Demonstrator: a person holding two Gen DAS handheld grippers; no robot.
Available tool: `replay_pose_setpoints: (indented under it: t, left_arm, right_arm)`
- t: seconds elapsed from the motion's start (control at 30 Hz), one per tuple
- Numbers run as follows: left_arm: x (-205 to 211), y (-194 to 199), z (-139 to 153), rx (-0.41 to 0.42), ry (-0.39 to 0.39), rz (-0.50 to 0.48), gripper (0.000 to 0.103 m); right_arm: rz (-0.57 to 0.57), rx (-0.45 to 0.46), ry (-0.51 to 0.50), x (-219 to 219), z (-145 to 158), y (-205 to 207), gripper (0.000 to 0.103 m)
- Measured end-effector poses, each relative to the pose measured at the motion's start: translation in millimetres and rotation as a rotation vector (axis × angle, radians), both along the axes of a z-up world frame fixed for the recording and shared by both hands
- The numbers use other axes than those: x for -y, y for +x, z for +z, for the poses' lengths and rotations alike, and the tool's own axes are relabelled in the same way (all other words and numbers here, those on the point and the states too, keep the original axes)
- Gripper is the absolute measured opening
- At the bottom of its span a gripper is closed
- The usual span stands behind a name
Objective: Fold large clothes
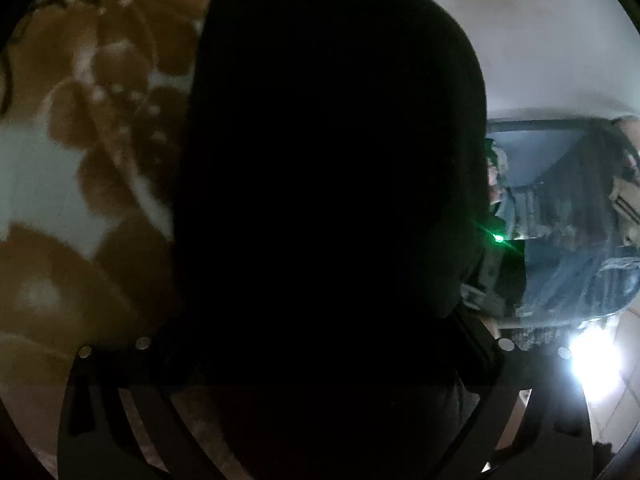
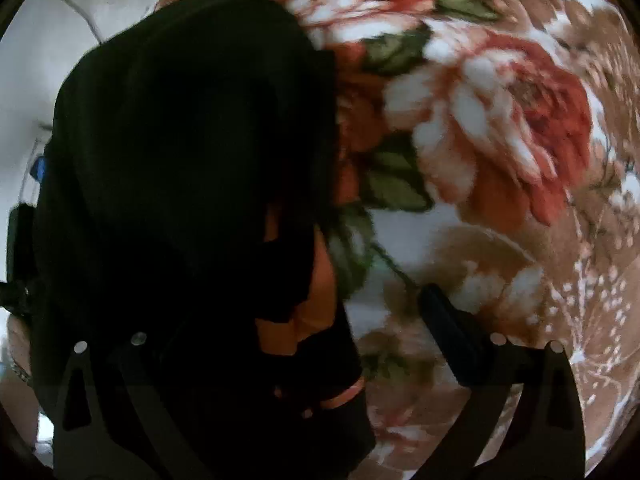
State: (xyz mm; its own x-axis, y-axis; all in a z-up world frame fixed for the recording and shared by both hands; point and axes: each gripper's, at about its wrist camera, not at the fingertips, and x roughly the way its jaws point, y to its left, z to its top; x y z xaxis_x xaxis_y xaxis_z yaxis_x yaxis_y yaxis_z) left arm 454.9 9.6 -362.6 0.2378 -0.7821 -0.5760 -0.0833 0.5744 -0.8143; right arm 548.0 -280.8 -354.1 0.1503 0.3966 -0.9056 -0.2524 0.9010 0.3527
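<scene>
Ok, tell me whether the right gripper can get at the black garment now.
Probably yes: the black garment hangs over one side of the open right gripper, with nothing else in between.

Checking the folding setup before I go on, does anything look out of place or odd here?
Yes. The black garment hangs right over the left camera, hiding its gripper. In the right view it drapes over one side of the right gripper, above the floral blanket.

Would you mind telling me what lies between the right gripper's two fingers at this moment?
In the right wrist view, black garment drapes over one finger; beyond it the floral blanket shows bare up to the other finger.
</scene>
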Motion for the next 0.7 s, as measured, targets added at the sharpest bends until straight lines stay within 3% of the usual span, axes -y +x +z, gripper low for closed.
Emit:
replay_pose_setpoints:
  t: [0.03,0.07,0.1,0.17,0.3,0.37,0.43,0.6,0.7]
  left_arm:
    - [7,0,5,0.021,0.036,-0.009,0.099]
    - [12,-1,9,0.035,0.055,-0.016,0.099]
    - [16,-3,12,0.045,0.060,-0.021,0.099]
    - [20,-5,12,0.067,0.032,-0.066,0.099]
    - [24,-7,7,0.070,-0.012,-0.039,0.094]
    - [31,-13,15,0.118,-0.030,-0.036,0.090]
    - [36,-20,27,0.168,-0.050,-0.034,0.085]
    - [60,-30,70,0.257,-0.001,-0.126,0.084]
    - [71,-33,92,0.276,0.003,-0.139,0.082]
  right_arm:
    - [0.020,0.016,0.015,-2,5,-2,0.061]
    - [0.040,0.005,0.064,-3,8,-4,0.046]
    - [0.054,-0.004,0.102,-5,13,-7,0.041]
    - [0.070,0.005,0.066,-10,16,-11,0.040]
    - [0.037,-0.042,0.147,-4,7,-7,0.032]
    - [0.037,-0.029,0.166,-5,10,-14,0.030]
    - [0.011,-0.031,0.219,-3,12,-20,0.026]
    - [0.070,0.048,0.162,-10,39,-41,0.022]
    - [0.047,0.059,0.202,-1,55,-54,0.022]
